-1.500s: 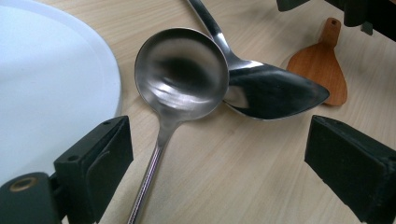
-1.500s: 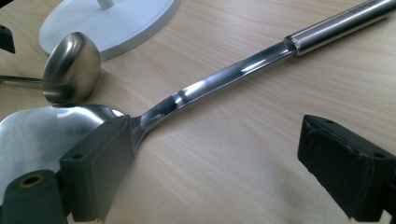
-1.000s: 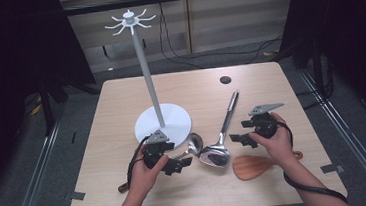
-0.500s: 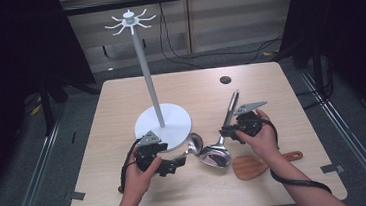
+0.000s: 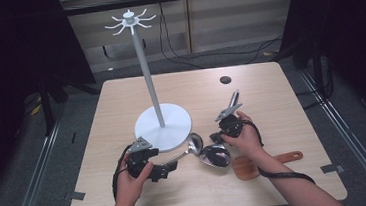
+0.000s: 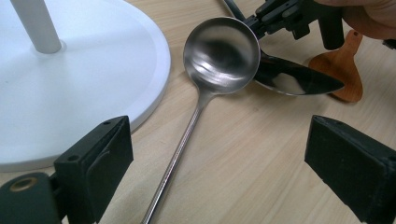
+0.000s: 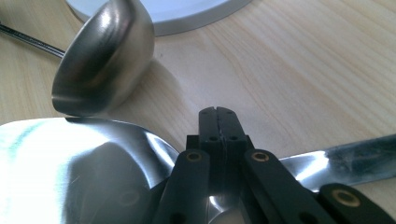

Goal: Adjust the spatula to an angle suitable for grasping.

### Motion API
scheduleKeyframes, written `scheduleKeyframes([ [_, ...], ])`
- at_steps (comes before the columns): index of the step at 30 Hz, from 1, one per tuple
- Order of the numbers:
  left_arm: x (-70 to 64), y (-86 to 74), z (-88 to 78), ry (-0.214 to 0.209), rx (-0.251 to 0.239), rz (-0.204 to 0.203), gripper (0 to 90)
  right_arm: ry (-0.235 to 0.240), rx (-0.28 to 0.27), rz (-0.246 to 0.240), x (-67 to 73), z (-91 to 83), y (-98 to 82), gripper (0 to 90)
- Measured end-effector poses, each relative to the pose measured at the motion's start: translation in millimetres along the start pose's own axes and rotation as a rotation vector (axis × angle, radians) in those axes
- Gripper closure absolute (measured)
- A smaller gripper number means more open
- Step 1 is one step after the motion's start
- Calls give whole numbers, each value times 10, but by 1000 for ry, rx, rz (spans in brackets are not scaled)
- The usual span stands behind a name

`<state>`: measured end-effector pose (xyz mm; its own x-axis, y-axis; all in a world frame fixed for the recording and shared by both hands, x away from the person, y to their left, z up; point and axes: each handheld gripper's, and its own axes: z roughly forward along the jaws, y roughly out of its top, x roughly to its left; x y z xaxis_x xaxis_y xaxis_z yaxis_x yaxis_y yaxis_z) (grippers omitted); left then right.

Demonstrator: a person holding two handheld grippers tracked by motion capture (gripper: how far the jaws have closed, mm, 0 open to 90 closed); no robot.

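Where the wooden counter carries everything, the biggest thing on it is the white stand, whose round base sits a little toward the near edge and left of the middle, its pole rising to a ring of hooks. Just right of that base, toward the near edge, lie two steel utensils. The ladle has its bowl just beside the base rim, and its thin handle runs back toward the near left corner. The large steel spoon lies beside the ladle, the two bowls touching or all but touching, and its handle points away toward the far right corner. A wooden spatula lies flat near the near right corner, just beside the spoon.

The right tool has just been closing, and its jaws now meet tip to tip directly over the spoon where bowl passes into handle; whether they pinch the metal I cannot tell. The left tool stands wide open low over the counter, the ladle's handle running between its jaws without touching either one.
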<state>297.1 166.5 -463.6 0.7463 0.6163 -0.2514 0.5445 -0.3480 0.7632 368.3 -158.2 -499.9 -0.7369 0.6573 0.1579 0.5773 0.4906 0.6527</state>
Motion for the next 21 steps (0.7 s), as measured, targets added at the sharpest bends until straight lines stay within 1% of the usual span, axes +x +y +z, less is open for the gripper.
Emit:
scheduleKeyframes([
  [1, -4, 3, 3, -1, -3, -2, 77, -3, 8, 10, -4, -10, -2, 900],
  [3, -9, 14, 8, -2, 1, 7, 77, 12, 11, 49, -12, -31, -23, 900],
  [5, -15, 20, 19, -10, -2, 5, 77, 26, 9, 81, -8, -41, -48, 900],
  [6, -16, 21, 24, -12, -1, 8, 78, 27, 8, 84, -2, -49, -55, 900],
  [9, -13, 17, 38, -16, 10, 15, 77, 20, 21, 72, 13, -84, -83, 900],
  [10, -16, 17, 42, -15, 15, 15, 77, 29, 18, 75, 17, -91, -95, 900],
  [12, -26, 20, 55, -18, 14, 13, 78, 28, 18, 76, 25, -112, -119, 900],
  [13, -27, 26, 57, -20, 17, 19, 77, 24, 21, 84, 32, -123, -127, 900],
  [14, -29, 33, 61, -25, 17, 24, 78, 25, 21, 79, 29, -133, -139, 900],
  [15, -34, 41, 66, -27, 17, 26, 77, 16, 27, 95, 39, -147, -147, 900],
  [16, -37, 49, 71, -28, 16, 28, 78, 22, 26, 90, 32, -156, -161, 900],
  [17, -37, 49, 71, -28, 16, 28, 77, 22, 26, 111, 40, -165, -169, 900],
  [19, -45, 63, 82, -31, 15, 31, 77, 16, 33, 113, 45, -179, -177, 900],
  [21, -51, 76, 100, -37, 18, 36, 77, 21, 23, 118, 50, -192, -203, 900],
])
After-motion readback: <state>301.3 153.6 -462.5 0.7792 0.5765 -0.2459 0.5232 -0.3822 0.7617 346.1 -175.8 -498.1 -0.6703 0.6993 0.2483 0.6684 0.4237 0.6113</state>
